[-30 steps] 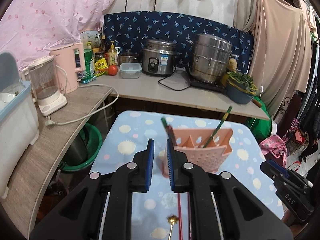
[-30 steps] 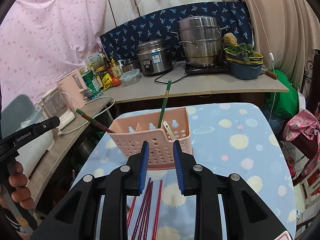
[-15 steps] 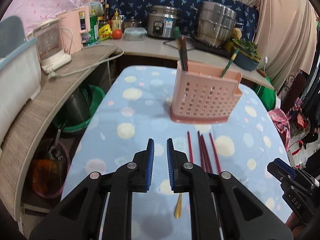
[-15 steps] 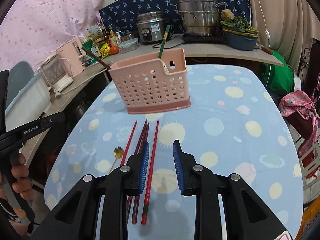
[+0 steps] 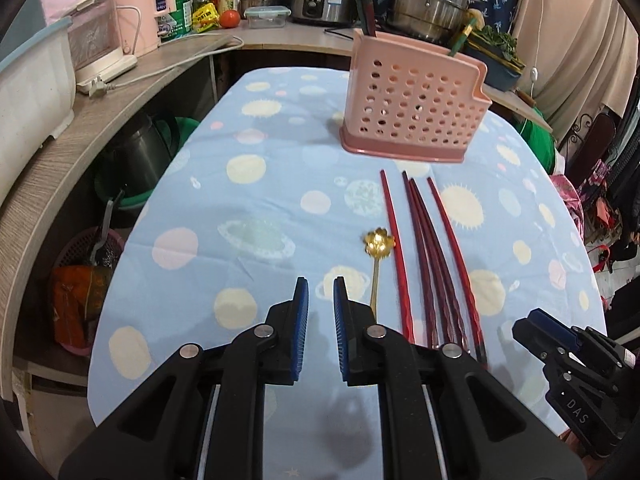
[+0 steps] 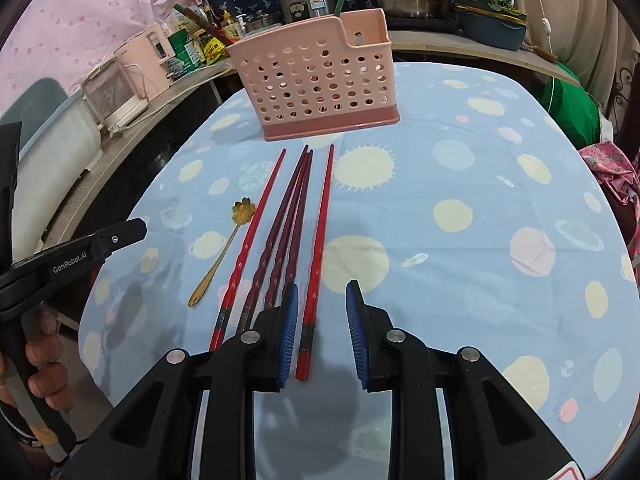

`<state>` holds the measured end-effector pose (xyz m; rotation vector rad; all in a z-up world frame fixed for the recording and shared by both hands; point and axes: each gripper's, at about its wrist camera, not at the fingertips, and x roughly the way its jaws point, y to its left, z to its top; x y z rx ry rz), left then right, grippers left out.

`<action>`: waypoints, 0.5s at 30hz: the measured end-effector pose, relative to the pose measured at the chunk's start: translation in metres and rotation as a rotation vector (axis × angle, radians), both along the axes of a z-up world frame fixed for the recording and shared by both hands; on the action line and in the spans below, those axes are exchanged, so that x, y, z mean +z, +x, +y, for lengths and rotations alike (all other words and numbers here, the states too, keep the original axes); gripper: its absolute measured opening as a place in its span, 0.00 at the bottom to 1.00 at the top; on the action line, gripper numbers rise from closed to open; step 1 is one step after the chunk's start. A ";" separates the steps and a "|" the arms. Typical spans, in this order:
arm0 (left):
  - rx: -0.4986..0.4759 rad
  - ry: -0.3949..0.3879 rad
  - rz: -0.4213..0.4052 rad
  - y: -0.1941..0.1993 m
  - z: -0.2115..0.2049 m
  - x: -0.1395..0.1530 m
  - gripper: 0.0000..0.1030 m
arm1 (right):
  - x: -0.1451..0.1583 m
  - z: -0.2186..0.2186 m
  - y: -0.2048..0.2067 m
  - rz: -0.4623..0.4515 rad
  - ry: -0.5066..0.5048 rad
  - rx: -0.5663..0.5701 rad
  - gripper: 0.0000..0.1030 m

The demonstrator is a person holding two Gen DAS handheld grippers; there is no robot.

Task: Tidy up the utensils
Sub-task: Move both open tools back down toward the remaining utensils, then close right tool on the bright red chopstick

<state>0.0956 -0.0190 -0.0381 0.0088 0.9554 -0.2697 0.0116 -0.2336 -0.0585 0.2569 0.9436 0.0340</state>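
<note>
Poised above red chopsticks (image 6: pixel 318 248) lying just before the pink basket (image 6: pixel 316 80): right gripper (image 6: pixel 322 320), narrowly parted, empty, straddling the rightmost stick; left gripper (image 5: pixel 320 312) likewise empty. Best lowered squarely, closing mid-handle.

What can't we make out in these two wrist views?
- Handle ends of the red chopsticks and the gold spoon: left wrist view, behind the left gripper.
- Lower parts of the utensils in the pink holder: both views, behind its wall.
- Right gripper: whether it touches the chopstick between its fingers.
</note>
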 end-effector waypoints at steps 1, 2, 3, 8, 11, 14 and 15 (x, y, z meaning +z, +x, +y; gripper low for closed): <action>-0.004 0.001 0.005 -0.002 -0.001 -0.002 0.12 | -0.001 0.001 0.000 0.003 -0.001 0.003 0.24; -0.006 0.003 0.009 -0.003 -0.002 -0.004 0.12 | -0.003 0.003 -0.001 0.007 -0.004 0.007 0.24; -0.010 0.003 0.013 -0.005 -0.003 -0.006 0.12 | -0.005 0.004 -0.001 0.010 -0.005 0.010 0.24; -0.025 0.009 0.032 -0.011 -0.006 -0.014 0.12 | -0.012 0.008 -0.002 0.027 -0.007 0.018 0.22; -0.034 0.014 0.046 -0.013 -0.008 -0.020 0.12 | -0.015 0.010 -0.002 0.035 -0.008 0.021 0.21; -0.042 0.018 0.056 -0.016 -0.011 -0.025 0.12 | -0.019 0.012 -0.002 0.045 -0.008 0.026 0.20; -0.045 0.021 0.060 -0.017 -0.012 -0.027 0.12 | -0.020 0.012 -0.001 0.048 -0.009 0.028 0.20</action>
